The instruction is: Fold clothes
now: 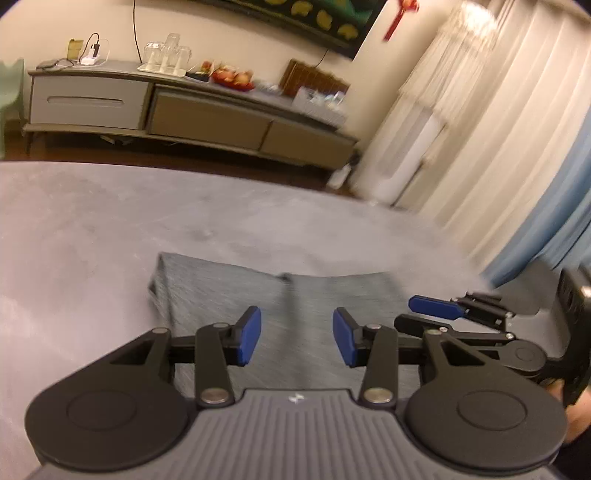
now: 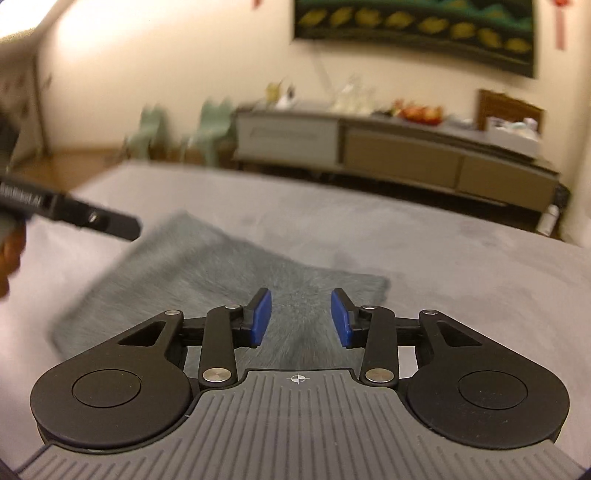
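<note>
There is one folded grey cloth (image 1: 258, 295) on one big grey table (image 1: 110, 221). Two grippers are in view, the left gripper (image 1: 297, 341) and the right gripper (image 2: 301, 319). Far off stands one long cabinet (image 1: 184, 114), with one red bowl (image 1: 232, 79) on top. Two green chairs (image 2: 177, 129) stand at the far left.

my left wrist camera sits just behind the left gripper (image 1: 297, 341), tilted down and close over the folded grey cloth (image 1: 229, 295) on the grey table (image 1: 92, 221), facing the sideboard (image 1: 184, 114) with the curtains (image 1: 517, 129) at its right. my right wrist camera looks the same way past the right gripper (image 2: 301, 318), as near. both share the cloth, table, sideboard and wall picture (image 2: 413, 29), and each catches the other gripper at its edge.
</note>
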Motion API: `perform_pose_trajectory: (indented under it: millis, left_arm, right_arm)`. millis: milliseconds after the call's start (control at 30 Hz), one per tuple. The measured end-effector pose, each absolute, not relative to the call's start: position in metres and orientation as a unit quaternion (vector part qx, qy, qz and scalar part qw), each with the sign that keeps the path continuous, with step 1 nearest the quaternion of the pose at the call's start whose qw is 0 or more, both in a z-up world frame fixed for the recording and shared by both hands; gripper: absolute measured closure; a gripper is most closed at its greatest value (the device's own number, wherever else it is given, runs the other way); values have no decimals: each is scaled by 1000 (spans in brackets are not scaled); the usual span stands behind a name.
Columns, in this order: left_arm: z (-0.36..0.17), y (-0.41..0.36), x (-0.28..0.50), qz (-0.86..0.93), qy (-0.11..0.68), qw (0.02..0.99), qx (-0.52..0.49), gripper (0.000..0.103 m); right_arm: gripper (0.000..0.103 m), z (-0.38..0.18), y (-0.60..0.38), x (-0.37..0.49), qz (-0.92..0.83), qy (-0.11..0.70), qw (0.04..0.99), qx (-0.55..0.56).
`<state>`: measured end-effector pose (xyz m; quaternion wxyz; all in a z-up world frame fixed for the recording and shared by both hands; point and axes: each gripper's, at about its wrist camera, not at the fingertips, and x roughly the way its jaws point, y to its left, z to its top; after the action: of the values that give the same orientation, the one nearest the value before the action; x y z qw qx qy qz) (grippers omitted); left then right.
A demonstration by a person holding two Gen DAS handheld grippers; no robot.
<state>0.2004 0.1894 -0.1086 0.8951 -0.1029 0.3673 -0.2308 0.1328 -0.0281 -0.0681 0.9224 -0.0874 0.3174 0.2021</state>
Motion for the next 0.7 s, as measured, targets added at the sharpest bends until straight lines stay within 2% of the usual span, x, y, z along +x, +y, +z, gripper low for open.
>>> perform_pose_trajectory:
  millis: [67,100,133,167,200,333,400,500,600,700]
  left_arm:
    - [-132,196,216,-191,399,891,-97,60]
    - [-141,199,223,-175,412,889,-95,65]
    - [-137,201,223,-179,410,889,-96,78]
    - [-134,203,224,-183,408,889,-97,79]
    - [-130,205,225,-187,406,889,-97,79]
    - [-114,209,228,-207,387,893,-97,62]
    - [-105,206,230,-220,365,900,-92,59]
    - [-128,193,246,-211,386,896,-64,60]
    - [-152,199,257,-166,407,894,-82,76]
    - [-152,209,261,-135,413,893,-113,99]
  right_arm:
    - [63,-86,-24,157,194,352,910,-104]
    - [62,-90,-32,163,190,362,908,-94]
    - [58,-94,-41,169,187,370,907,-78]
    - [58,-97,-50,173,188,378,905,-58]
    - [57,-98,-56,175,193,383,903,-44]
    - [55,-87,-69,171,205,360,910,-24]
    - [54,-80,-70,170,207,341,917,-21]
    - [55,-85,-54,185,216,338,915,-39]
    - [57,-107,-43,196,211,360,905,-81]
    - [58,-115,-48,196,196,368,905,-83]
